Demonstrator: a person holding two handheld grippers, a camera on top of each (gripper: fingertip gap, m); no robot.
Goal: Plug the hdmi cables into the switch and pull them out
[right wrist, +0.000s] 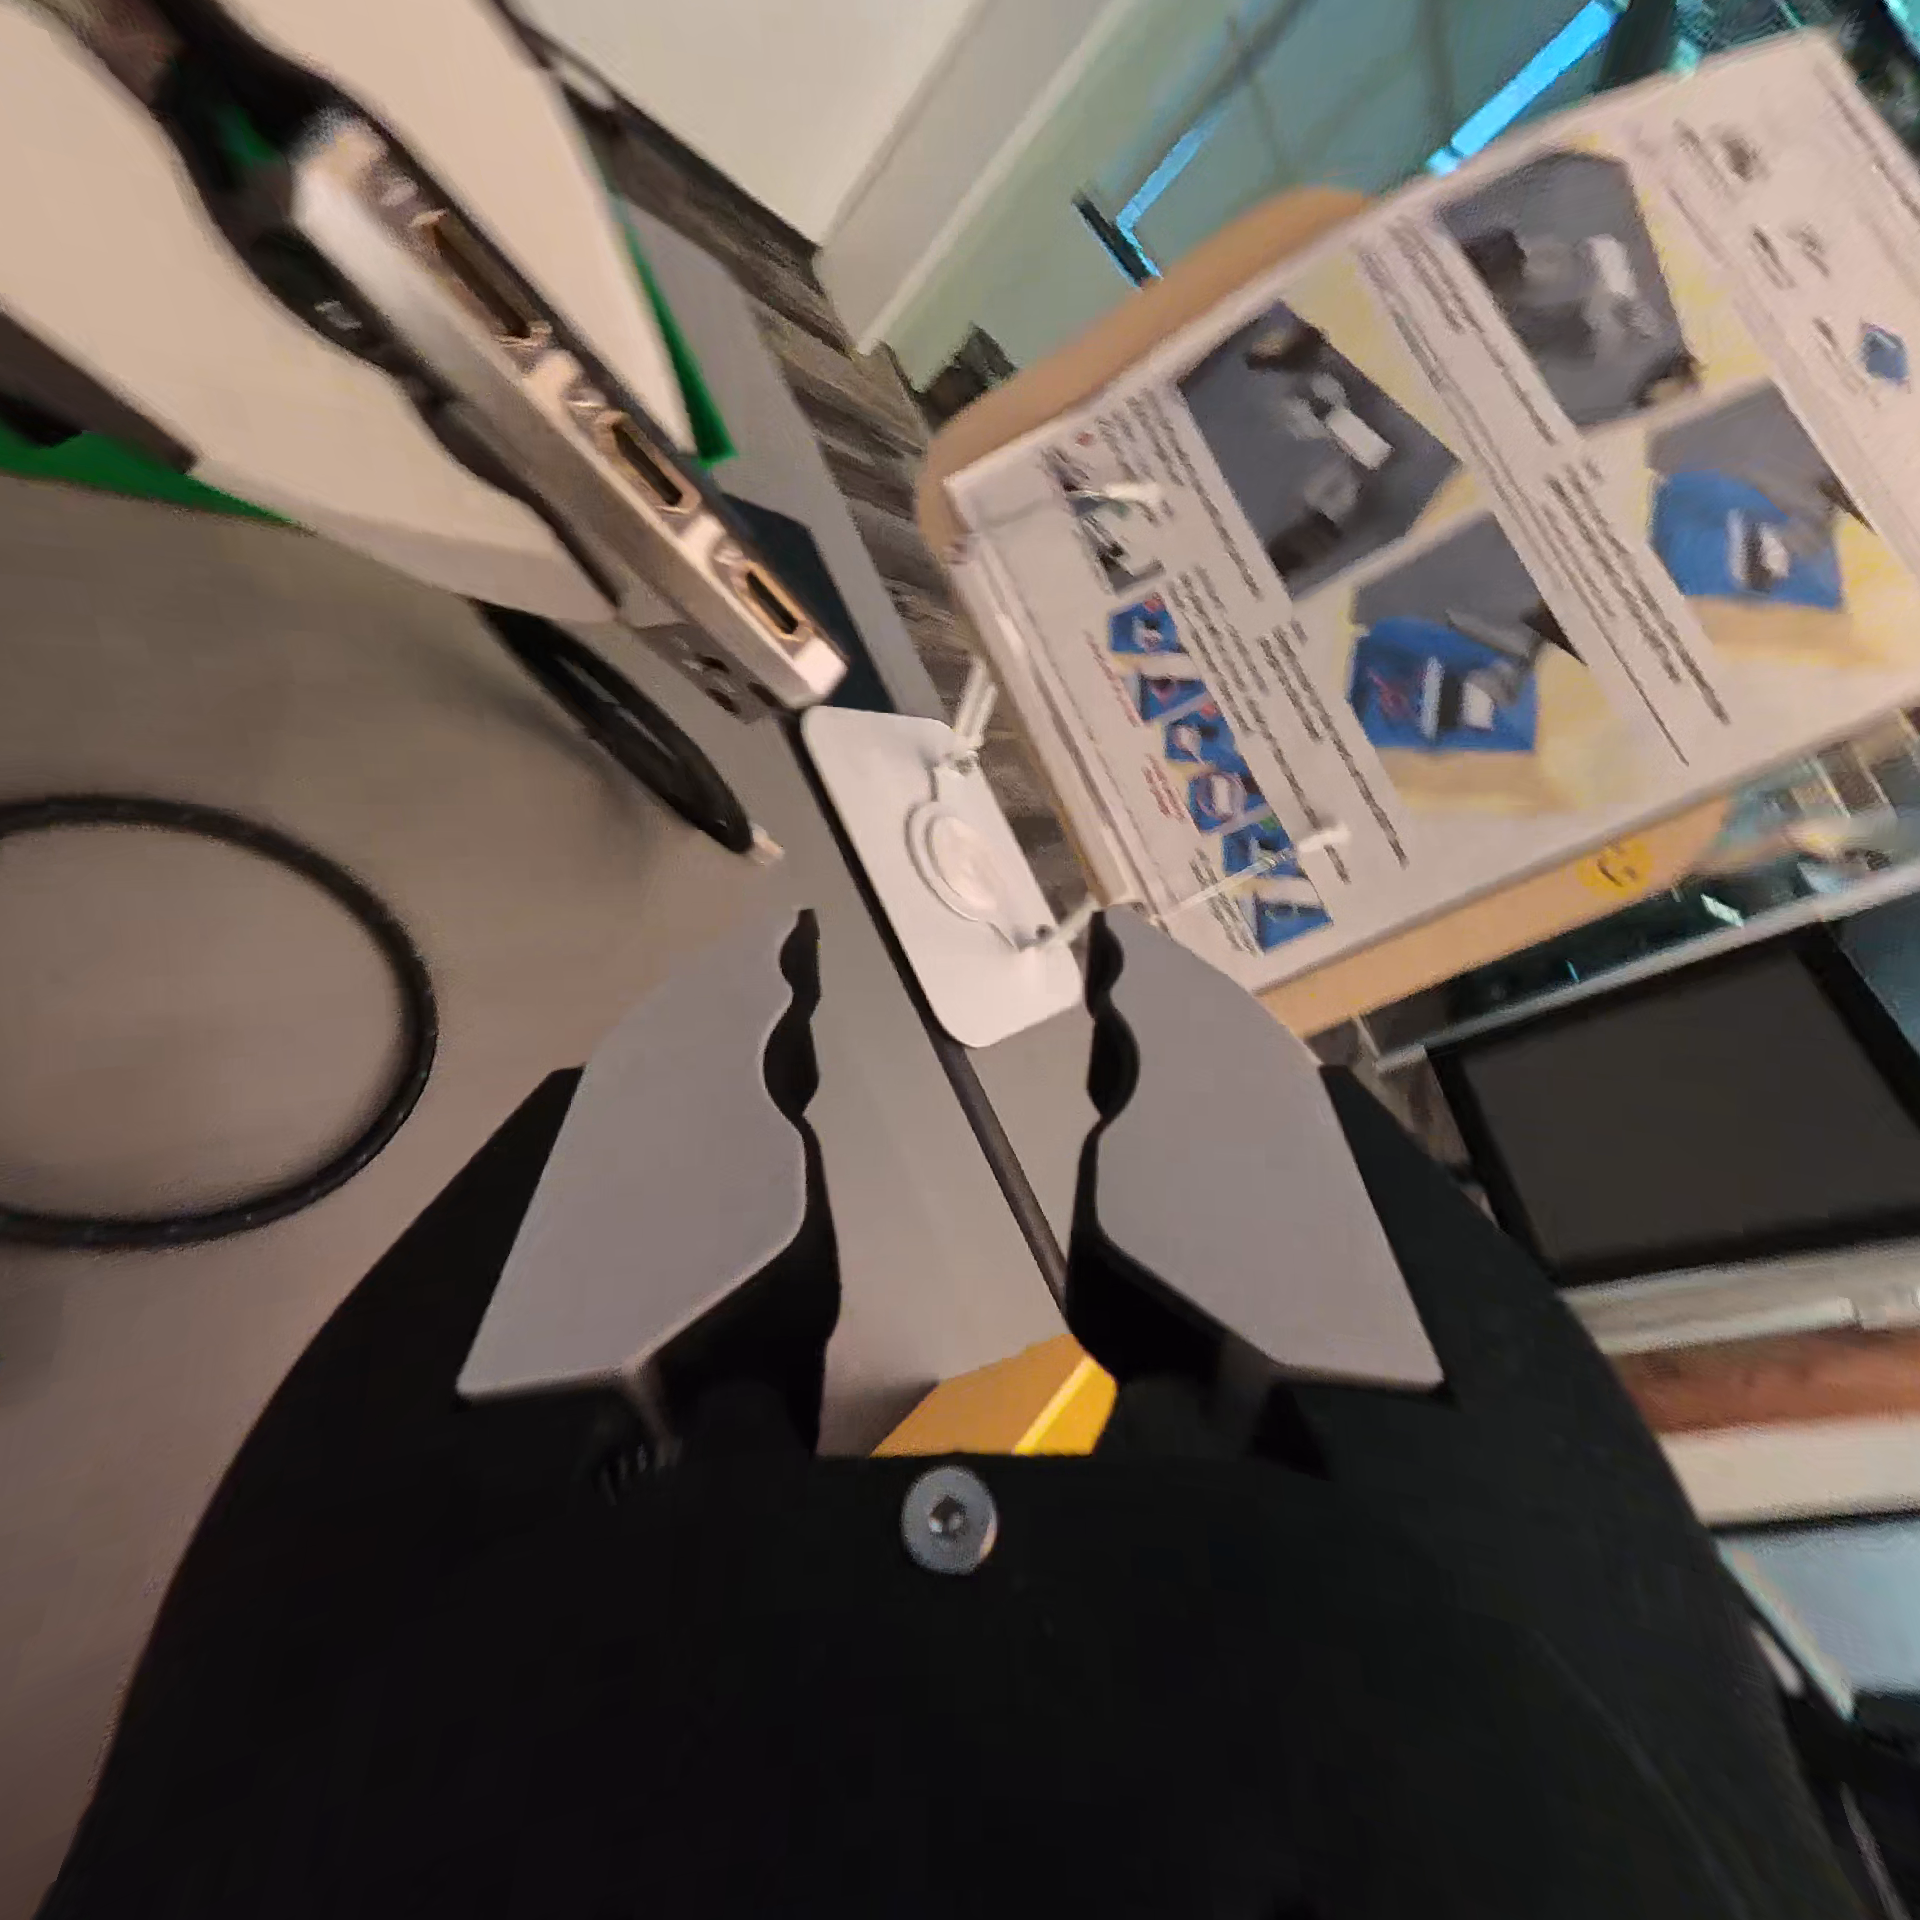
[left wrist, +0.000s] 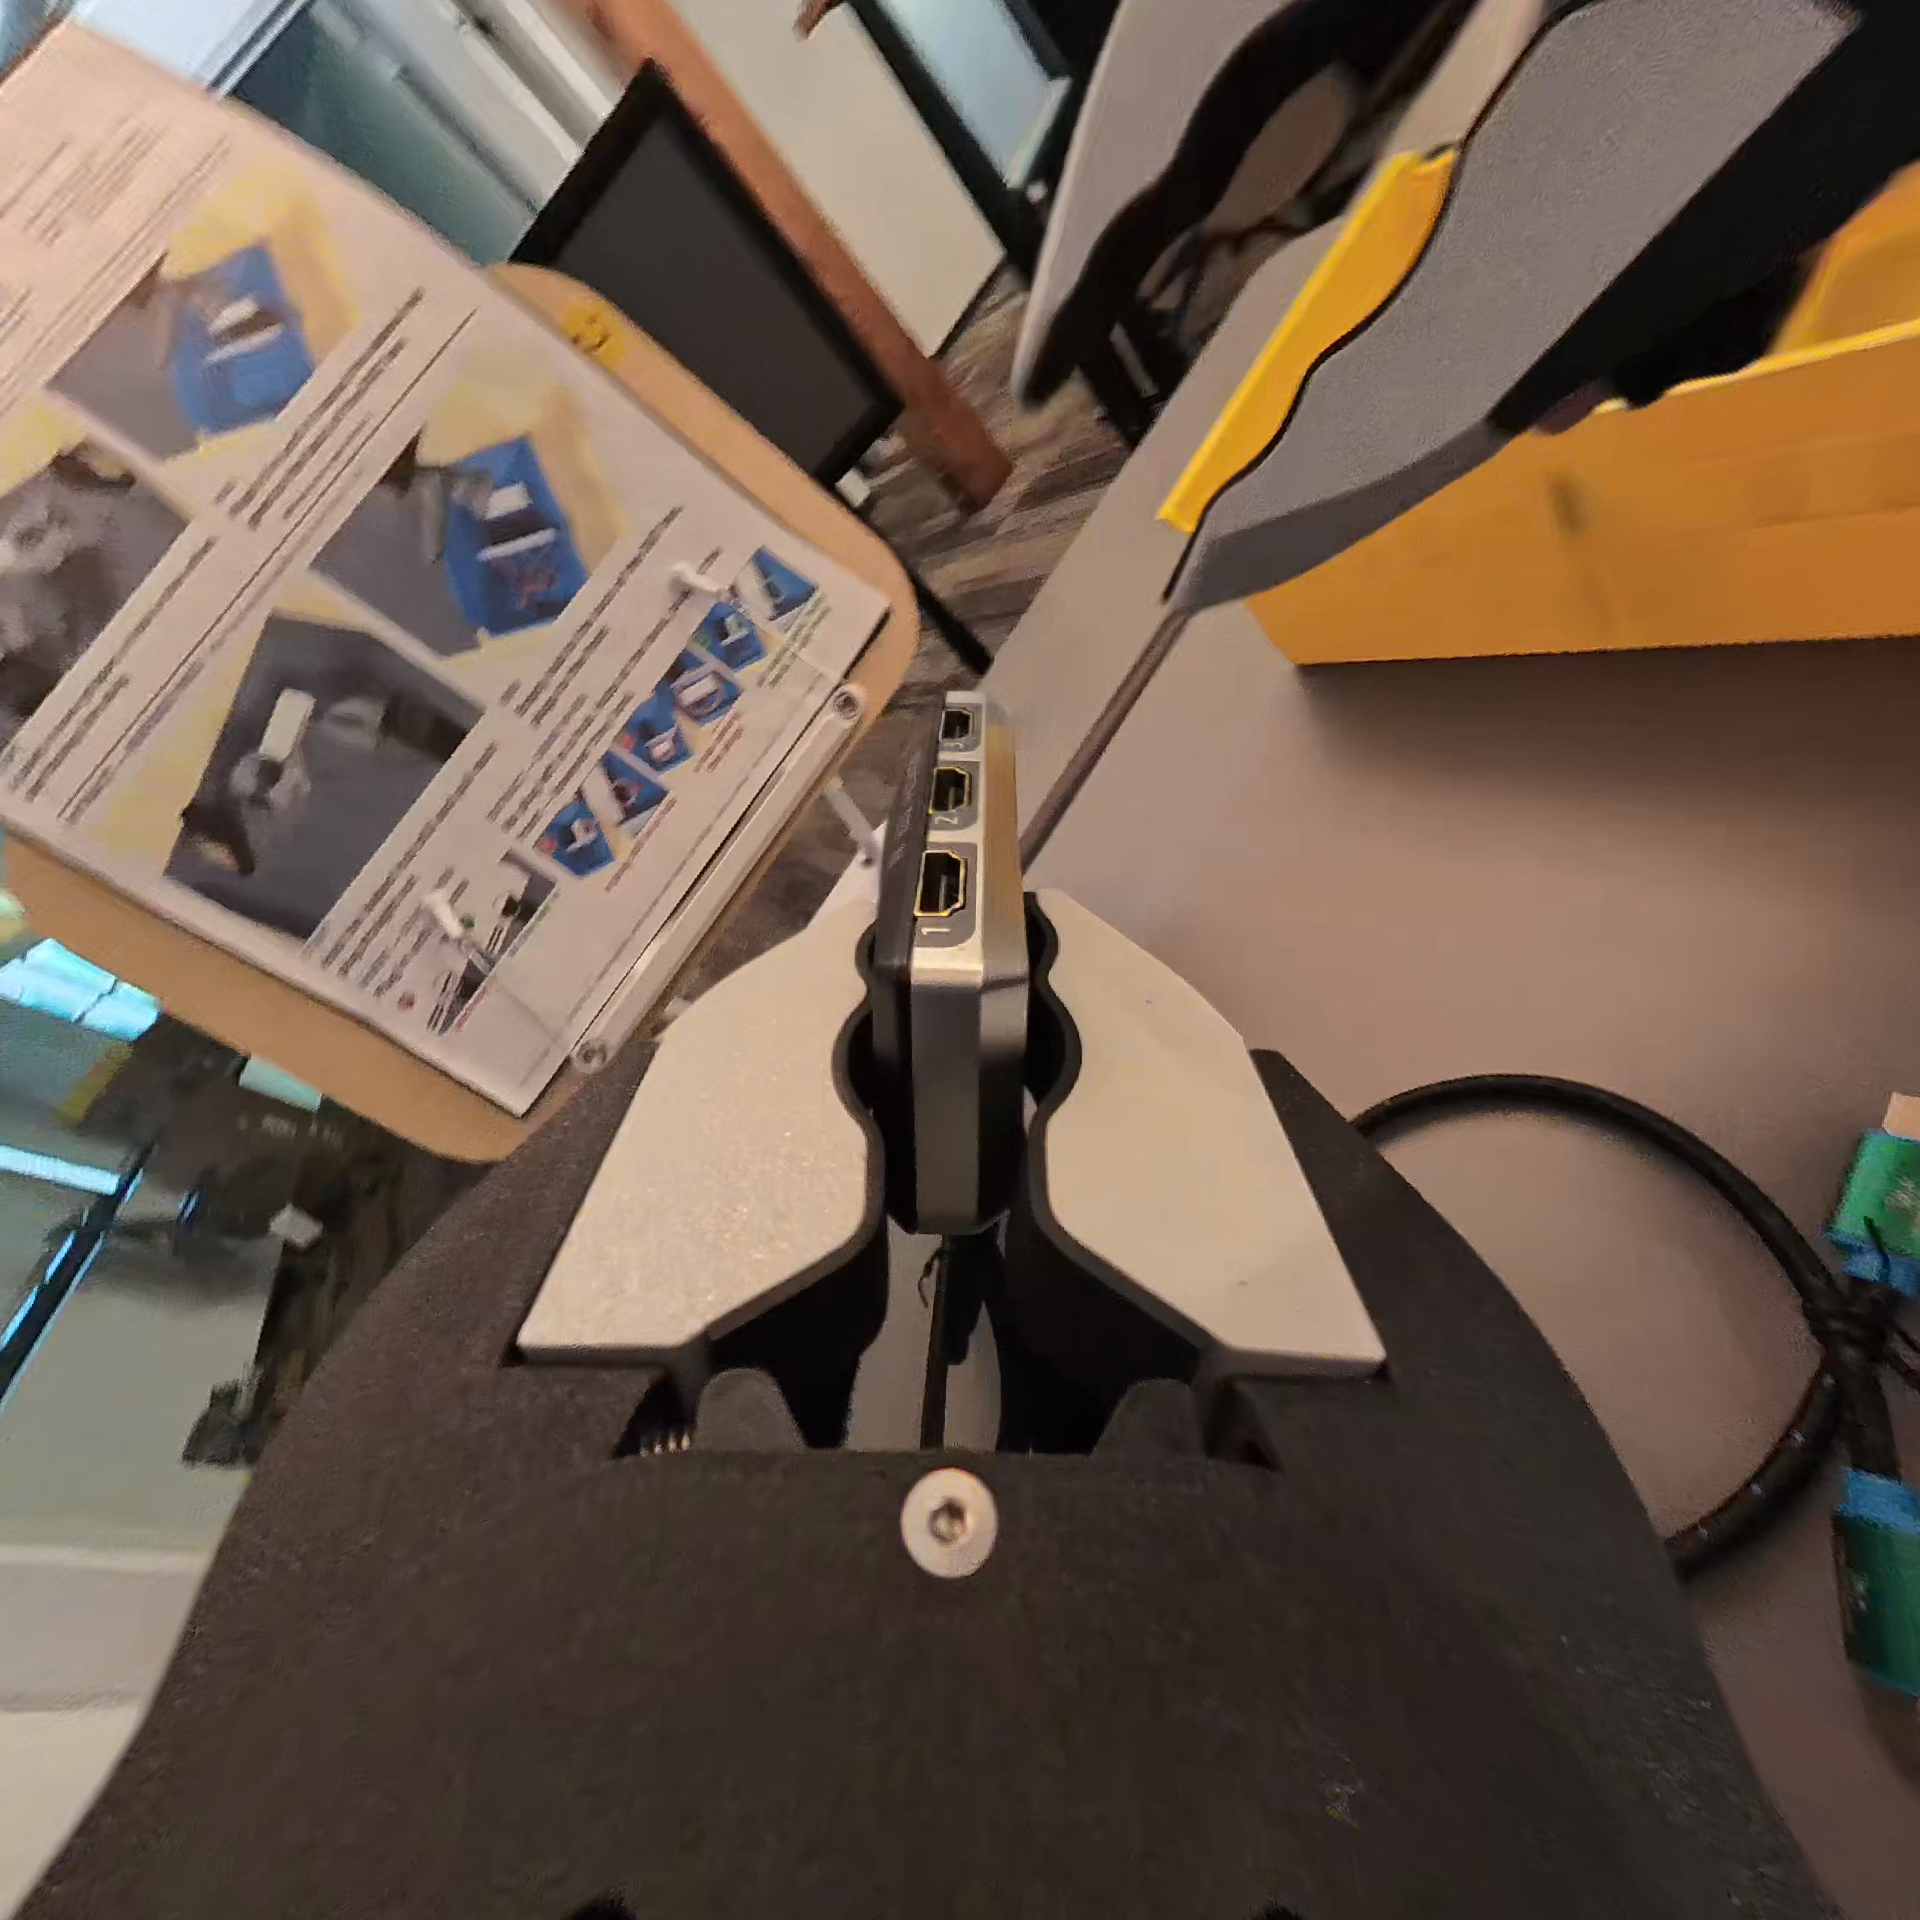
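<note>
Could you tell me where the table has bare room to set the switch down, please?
The widest bare patch of grey table lies between the yellow bin and the black cable loop, right of the switch held by the left gripper. It is crowded near the cable's green and blue tags and by the white mount at the table edge.

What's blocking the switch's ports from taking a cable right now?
Nothing visible. The left gripper holds the switch by its near end, and the three ports ahead of the fingers are empty and uncovered. The right gripper is open and empty; the black cable lies on the table.
</note>
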